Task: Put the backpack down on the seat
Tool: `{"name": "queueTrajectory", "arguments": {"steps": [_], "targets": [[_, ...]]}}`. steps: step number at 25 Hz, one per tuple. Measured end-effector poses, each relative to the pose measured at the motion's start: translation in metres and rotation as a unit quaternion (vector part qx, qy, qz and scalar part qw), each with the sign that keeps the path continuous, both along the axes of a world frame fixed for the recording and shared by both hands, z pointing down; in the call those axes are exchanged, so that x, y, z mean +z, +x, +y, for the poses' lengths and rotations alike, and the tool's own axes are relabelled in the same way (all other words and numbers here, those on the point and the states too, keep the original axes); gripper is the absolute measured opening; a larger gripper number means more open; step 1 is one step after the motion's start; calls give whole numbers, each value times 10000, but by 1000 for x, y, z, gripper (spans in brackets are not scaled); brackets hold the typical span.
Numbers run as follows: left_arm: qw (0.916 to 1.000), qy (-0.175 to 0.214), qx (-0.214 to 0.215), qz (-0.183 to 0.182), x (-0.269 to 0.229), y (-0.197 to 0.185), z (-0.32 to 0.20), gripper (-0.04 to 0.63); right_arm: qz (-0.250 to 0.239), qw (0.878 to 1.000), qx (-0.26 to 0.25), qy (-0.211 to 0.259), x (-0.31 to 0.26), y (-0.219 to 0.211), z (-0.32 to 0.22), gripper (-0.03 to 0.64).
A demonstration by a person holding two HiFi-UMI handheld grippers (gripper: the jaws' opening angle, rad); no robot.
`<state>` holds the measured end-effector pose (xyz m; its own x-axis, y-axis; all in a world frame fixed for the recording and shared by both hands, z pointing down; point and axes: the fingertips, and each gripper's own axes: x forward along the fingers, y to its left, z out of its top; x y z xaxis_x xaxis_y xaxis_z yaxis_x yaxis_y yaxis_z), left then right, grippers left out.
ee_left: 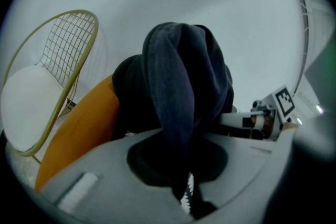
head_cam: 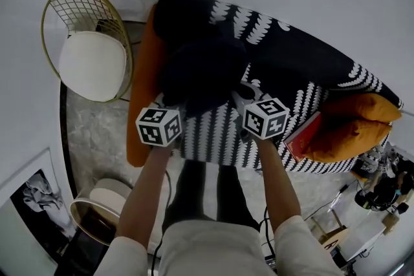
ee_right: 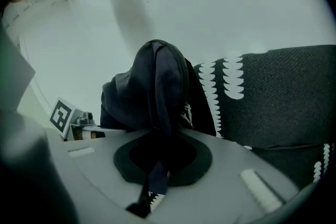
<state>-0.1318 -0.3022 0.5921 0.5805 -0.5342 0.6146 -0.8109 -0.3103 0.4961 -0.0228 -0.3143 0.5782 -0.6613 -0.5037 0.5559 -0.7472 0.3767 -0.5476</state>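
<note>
Straps of the backpack (head_cam: 200,71) fill both of our tools. The left tool (ee_left: 185,198) is clenched on 1 dark strap (ee_left: 176,113), and the right tool (ee_right: 151,194) is clamped the same way on a second strap (ee_right: 160,107). The bag hangs just ahead of the 2 tools and between them, so neither hand is nearer than the other. Under and beyond it lies the seat (head_cam: 217,132) of the sofa, draped in a black-and-white throw. The backpack is over the seat's left end, close beside the orange cushion (head_cam: 142,94). We cannot tell whether its base touches the seat. We judge the coming move to be straight down, both tools together, then letting go. Farther left stands a wire chair (head_cam: 87,42), well apart.
</note>
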Motion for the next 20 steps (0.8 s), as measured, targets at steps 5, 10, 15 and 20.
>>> {"name": "queueTrajectory", "arguments": {"steps": [5, 10, 15, 20], "targets": [[9996, -209, 75, -182, 33, -5, -7, 32, 6, 10000, 40, 17, 26, -9, -14, 12], [9990, -333, 149, -267, 54, -8, -4, 32, -102, 9996, 244, -102, 49, -9, -19, 12], [9981, -200, 257, -529, 70, -12, -17, 32, -33, 9996, 262, -99, 61, -15, -37, 12], [9981, -270, 47, -550, 87, -14, -26, 37, 96, 9996, 281, -6, 72, -15, -53, 12]]}}
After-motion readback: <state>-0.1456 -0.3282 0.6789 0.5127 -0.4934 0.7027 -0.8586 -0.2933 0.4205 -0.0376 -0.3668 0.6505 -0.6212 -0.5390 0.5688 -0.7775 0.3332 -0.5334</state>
